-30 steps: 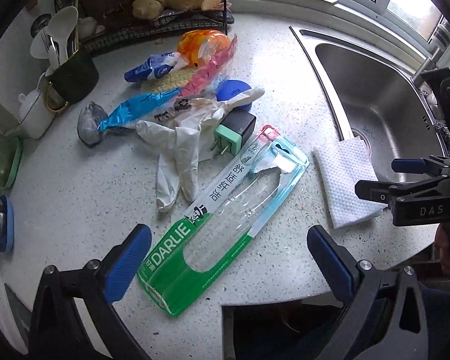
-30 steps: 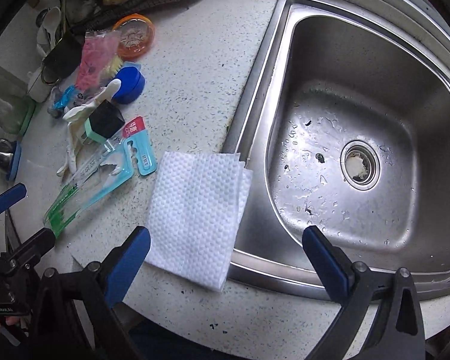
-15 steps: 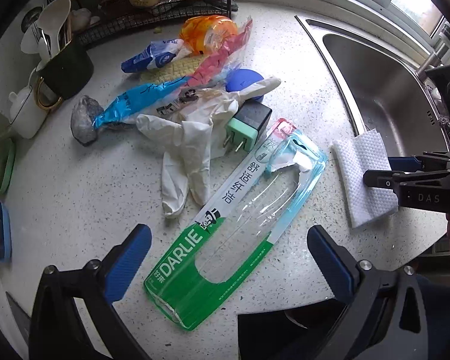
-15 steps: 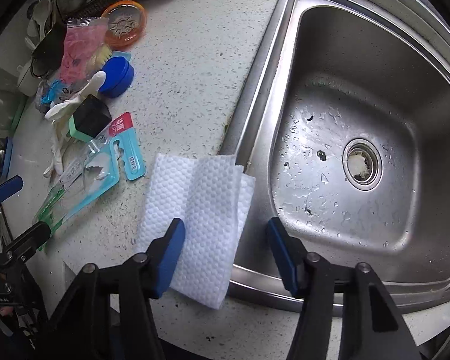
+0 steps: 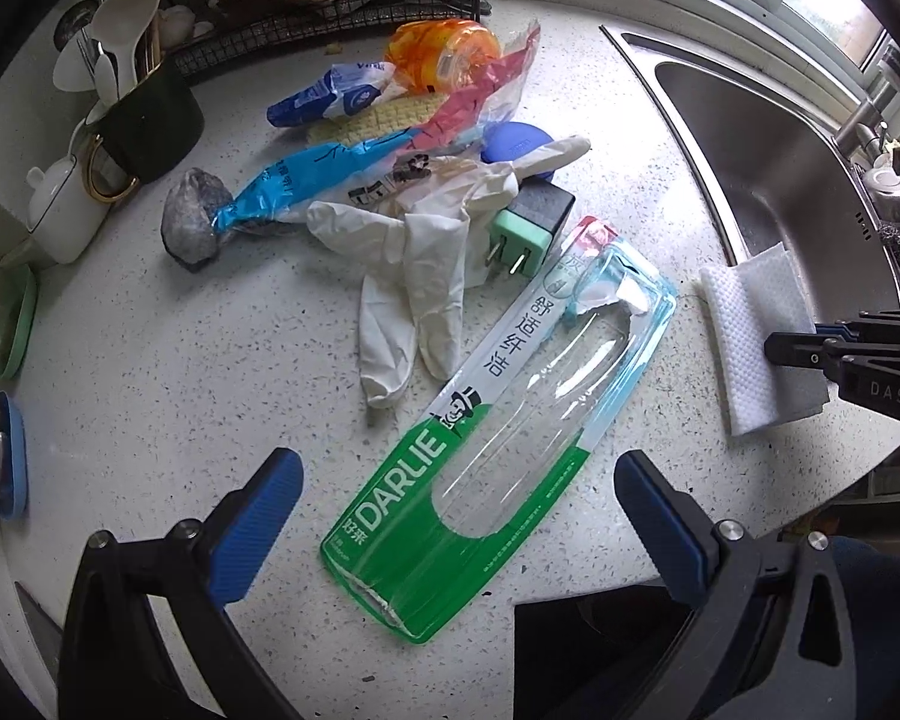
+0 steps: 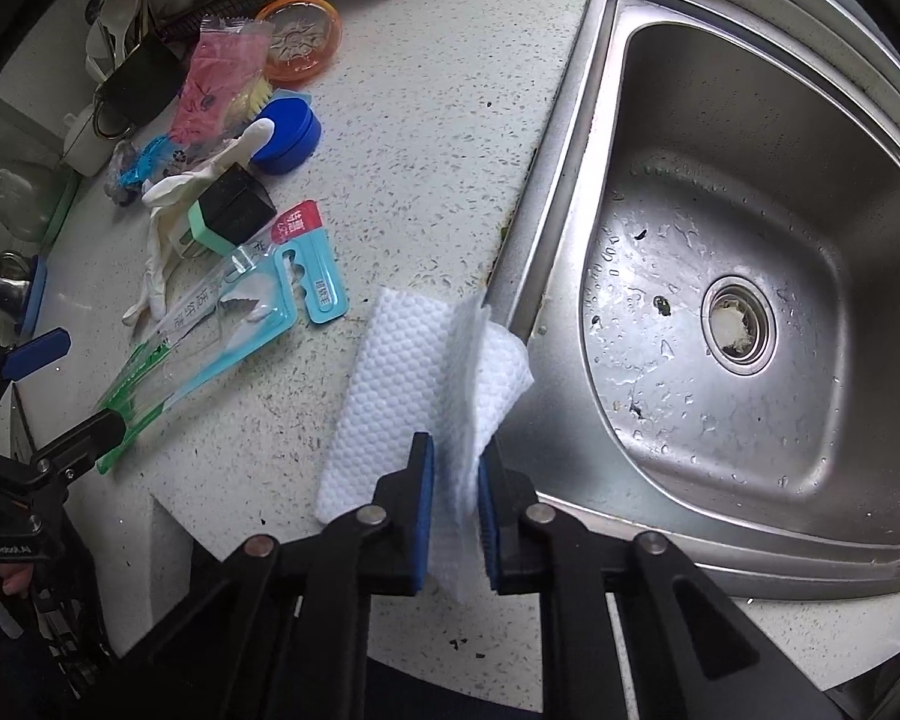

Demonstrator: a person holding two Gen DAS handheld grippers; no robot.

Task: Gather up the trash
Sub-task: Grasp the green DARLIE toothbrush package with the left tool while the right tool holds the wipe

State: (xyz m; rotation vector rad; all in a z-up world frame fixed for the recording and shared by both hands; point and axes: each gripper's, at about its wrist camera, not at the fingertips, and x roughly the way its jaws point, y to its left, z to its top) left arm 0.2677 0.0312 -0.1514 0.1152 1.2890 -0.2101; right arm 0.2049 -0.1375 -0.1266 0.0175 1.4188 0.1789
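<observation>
Right wrist view: at the bottom centre, the right gripper [image 6: 455, 501] has its blue pads pinched on the near edge of a white paper towel [image 6: 414, 372], which buckles upward between them and lies partly on the speckled counter [image 6: 414, 138], its far corner at the sink [image 6: 750, 276] rim. At the frame's right the sink basin holds water drops, dark specks and a pale scrap in the drain [image 6: 733, 324].

Left wrist view: at the bottom, the left gripper [image 5: 456, 525] hangs wide open, holding nothing, its fingers either side of the green near end of a clear toothbrush pack [image 5: 510, 414] lying flat on the counter. Just beyond the pack lie a white glove [image 5: 426, 276] and a green-faced plug [image 5: 525, 234]. Farther back, in the upper centre, is a heap of wrappers [image 5: 342, 168], a blue lid [image 5: 519, 141] and an orange container [image 5: 444, 54]. At the upper left a dark cup [image 5: 150, 120] holds white spoons, and a wire rack [image 5: 330, 6] along the top edge holds ginger.
</observation>
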